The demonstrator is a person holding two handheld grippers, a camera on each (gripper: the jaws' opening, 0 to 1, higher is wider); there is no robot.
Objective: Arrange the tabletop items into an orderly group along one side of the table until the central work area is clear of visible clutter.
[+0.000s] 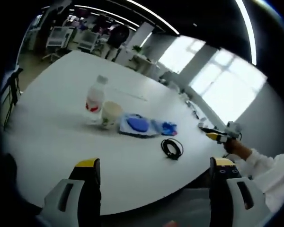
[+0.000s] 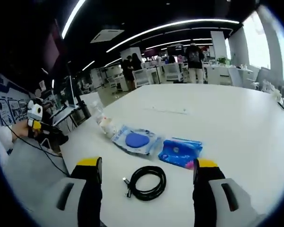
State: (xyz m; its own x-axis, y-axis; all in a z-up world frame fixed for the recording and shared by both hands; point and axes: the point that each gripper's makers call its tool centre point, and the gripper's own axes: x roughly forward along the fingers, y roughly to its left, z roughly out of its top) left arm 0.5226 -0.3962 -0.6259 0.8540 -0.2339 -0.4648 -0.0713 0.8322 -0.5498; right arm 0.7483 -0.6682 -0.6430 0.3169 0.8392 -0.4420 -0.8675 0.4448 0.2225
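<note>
Right claw (image 2: 147, 171): yellow-tipped black jaws spread wide at lower frame, gripping nothing.
Left claw (image 1: 153, 170): jaws likewise wide apart, nothing between them.
Coiled black cable (image 2: 146, 182): low centre of the right gripper view, between the jaws, flat on the white bench (image 2: 217, 113).
Clear packet with blue disc (image 2: 135, 139): mid-frame, just above the cable.
Blue crinkled packet (image 2: 181, 151): right of it.
Clear plastic bottle with red label (image 1: 95, 98): upright, centre-left.
Pale paper cup (image 1: 110, 113): just beside the bottle.

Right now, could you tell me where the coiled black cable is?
In the right gripper view, the coiled black cable lies on the white table, nearest the camera, before the blue packets.
</note>
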